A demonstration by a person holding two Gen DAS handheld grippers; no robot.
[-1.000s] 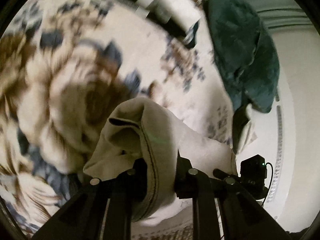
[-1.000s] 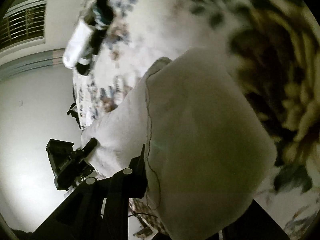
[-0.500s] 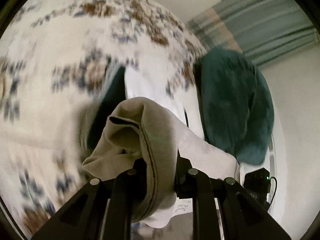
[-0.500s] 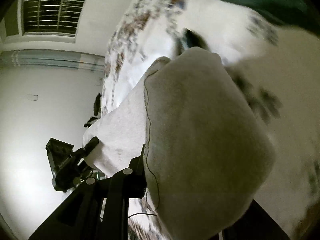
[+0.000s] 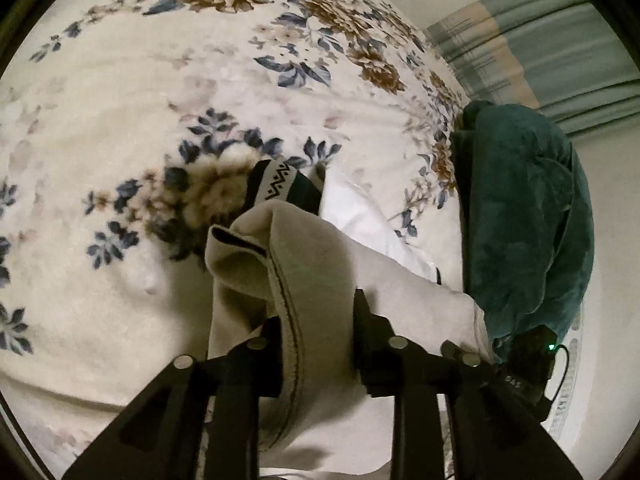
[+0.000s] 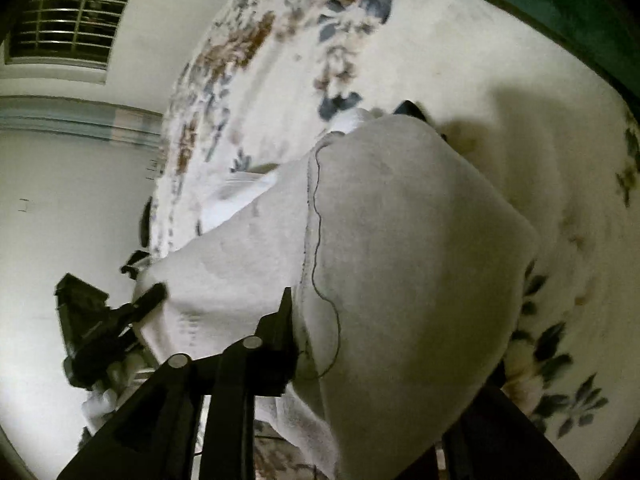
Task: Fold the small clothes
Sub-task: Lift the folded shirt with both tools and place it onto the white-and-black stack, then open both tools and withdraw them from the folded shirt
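Note:
I hold a beige garment [image 5: 304, 264] between both grippers, lifted above a floral bedspread [image 5: 120, 100]. My left gripper [image 5: 316, 312] is shut on its dark-stitched hem, which bunches up over the fingers. My right gripper [image 6: 360, 320] is shut on the same garment [image 6: 400, 240], which drapes over it and hides the right finger. A dark garment with a white zigzag band [image 5: 280, 188] and a white garment [image 5: 360, 220] lie on the bed just beyond the held cloth.
A dark green blanket [image 5: 524, 208] is heaped at the right edge of the bed, and also shows in the right wrist view [image 6: 560, 0]. Striped curtains [image 5: 540, 40] hang behind it. A barred window [image 6: 64, 20] and a white wall are at the left.
Both grippers have swung with the beige garment across the bed towards the dark and white garments, which were farther off. Both grips are unchanged.

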